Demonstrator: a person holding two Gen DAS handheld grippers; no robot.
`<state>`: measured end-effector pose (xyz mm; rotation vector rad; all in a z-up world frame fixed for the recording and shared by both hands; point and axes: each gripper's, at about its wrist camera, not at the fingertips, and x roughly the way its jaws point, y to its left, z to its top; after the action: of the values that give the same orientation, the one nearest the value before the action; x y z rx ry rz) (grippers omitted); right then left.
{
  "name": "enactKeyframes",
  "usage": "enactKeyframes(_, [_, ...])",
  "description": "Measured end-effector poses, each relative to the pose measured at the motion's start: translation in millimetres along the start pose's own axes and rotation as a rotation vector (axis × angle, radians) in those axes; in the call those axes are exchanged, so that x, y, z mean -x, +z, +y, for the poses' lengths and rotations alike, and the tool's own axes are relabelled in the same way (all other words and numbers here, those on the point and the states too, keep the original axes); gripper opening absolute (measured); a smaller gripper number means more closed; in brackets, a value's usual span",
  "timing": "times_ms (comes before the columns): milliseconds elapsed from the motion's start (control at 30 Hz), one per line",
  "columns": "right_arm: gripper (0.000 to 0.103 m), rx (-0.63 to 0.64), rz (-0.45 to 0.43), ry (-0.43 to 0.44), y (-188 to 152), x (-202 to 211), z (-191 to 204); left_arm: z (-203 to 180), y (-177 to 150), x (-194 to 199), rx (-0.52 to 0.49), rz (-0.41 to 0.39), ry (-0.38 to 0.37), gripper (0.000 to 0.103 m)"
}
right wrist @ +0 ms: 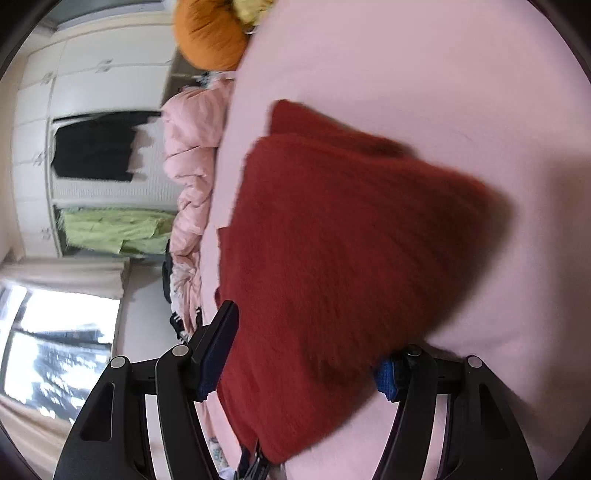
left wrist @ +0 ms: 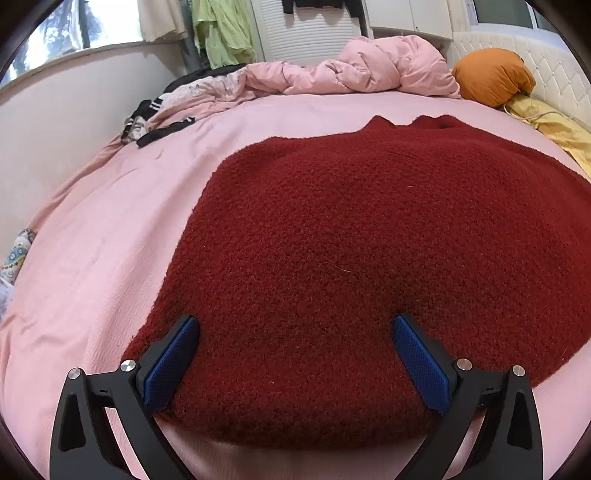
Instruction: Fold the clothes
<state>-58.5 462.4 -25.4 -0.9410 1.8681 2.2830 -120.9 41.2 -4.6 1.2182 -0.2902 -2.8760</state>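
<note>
A dark red knitted sweater [left wrist: 369, 236] lies spread flat on the pink bed sheet [left wrist: 110, 236]. My left gripper [left wrist: 295, 325] hovers over its near hem, open wide, with its blue pads [left wrist: 171, 365] on either side of the knit and not pressing it. In the right wrist view the picture is rolled onto its side and blurred. A thick bunch of the same sweater [right wrist: 332, 258] fills the gap of my right gripper [right wrist: 306, 339], which is shut on it. That part looks raised off the sheet [right wrist: 443, 92] and hides most of one pad.
A crumpled pink duvet [left wrist: 369, 70] lies at the far end of the bed, with an orange pillow [left wrist: 495, 74] and yellow cloth [left wrist: 554, 125] to its right. Black-and-white clothes [left wrist: 155, 118] lie at the far left by the wall. A green garment [left wrist: 221, 33] hangs behind.
</note>
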Motion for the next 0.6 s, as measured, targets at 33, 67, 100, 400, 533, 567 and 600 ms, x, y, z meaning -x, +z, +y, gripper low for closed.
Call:
enactKeyframes(33, [0.021, 0.023, -0.008, -0.027, 0, -1, -5, 0, 0, 0, -0.001, 0.000, 0.002, 0.103])
enactKeyframes(67, [0.020, 0.043, -0.015, -0.060, 0, -2, -11, -1, 0, 0, -0.003, 0.000, 0.003, 0.103])
enactKeyframes(100, [0.014, 0.063, -0.021, -0.093, 0, -4, -18, -1, 1, 0, -0.003, 0.002, 0.004, 0.103])
enactKeyframes(400, [0.014, 0.163, -0.064, -0.020, -10, -3, -27, -20, 44, 42, 0.083, -0.091, -0.059, 0.098])
enactKeyframes(533, [0.014, 0.181, -0.079, -0.028, -11, -2, -25, -83, 76, 44, -0.005, -0.077, -0.118, 0.098])
enactKeyframes(567, [0.014, 0.177, -0.076, -0.022, -11, -1, -26, -98, 78, 41, -0.030, -0.081, -0.121, 0.098])
enactKeyframes(600, [0.014, 0.172, -0.072, -0.015, -10, 0, -27, -113, 74, 29, -0.065, -0.048, -0.123, 0.099])
